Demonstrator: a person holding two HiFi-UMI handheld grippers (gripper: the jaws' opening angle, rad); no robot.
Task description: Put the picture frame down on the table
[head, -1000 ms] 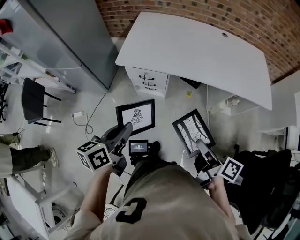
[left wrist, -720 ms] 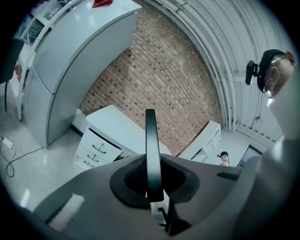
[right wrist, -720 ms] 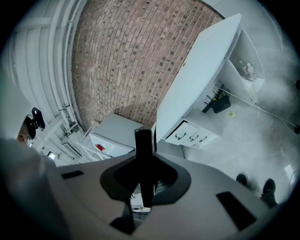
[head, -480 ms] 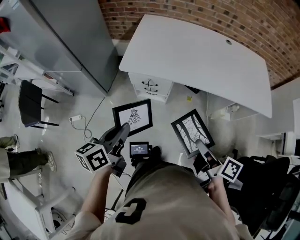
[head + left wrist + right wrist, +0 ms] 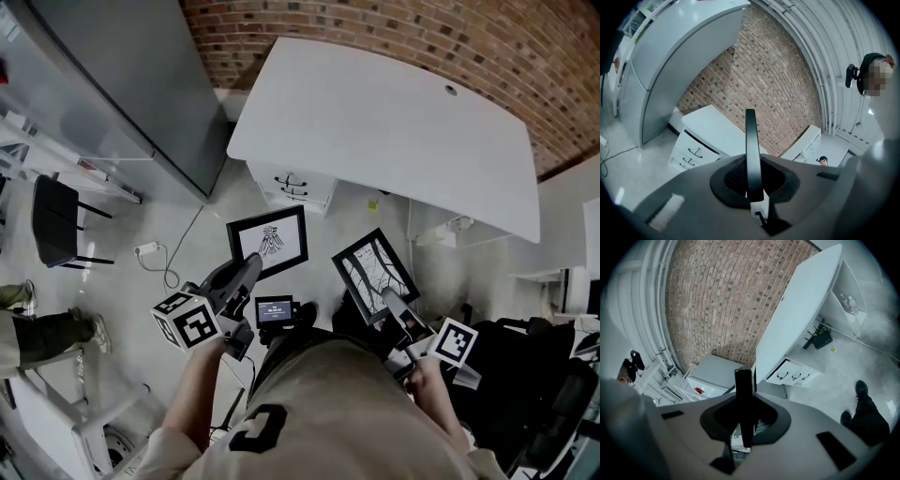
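Frames in both grippers, and neither is on the white table [image 5: 394, 112], which spreads across the upper middle of the head view; left gripper [image 5: 249, 267], just left of centre, is clamped on the lower edge of the left picture frame [image 5: 269, 238]; that black-bordered print stands up from the jaws toward the top of the picture, over the pale floor [image 5: 187, 202], just below the drawer unit [image 5: 291, 185] tucked under the table's near edge; right gripper [image 5: 390, 298], lower right of centre, grips the lower corner of the right picture frame [image 5: 375, 270], which sits tilted, its branching print facing up, below the table and apart from it; the two frames are side by side with a gap between them; in the left gripper view the frame shows edge-on, a thin black strip rising at centre from between the closed jaws, table and drawers behind it at lower left; in the right gripper view a dark upright edge sits pinched at centre, the table sweeping across the upper right; brick wall [image 5: 375, 23] along the top, grey cabinet [image 5: 122, 84] at upper left.
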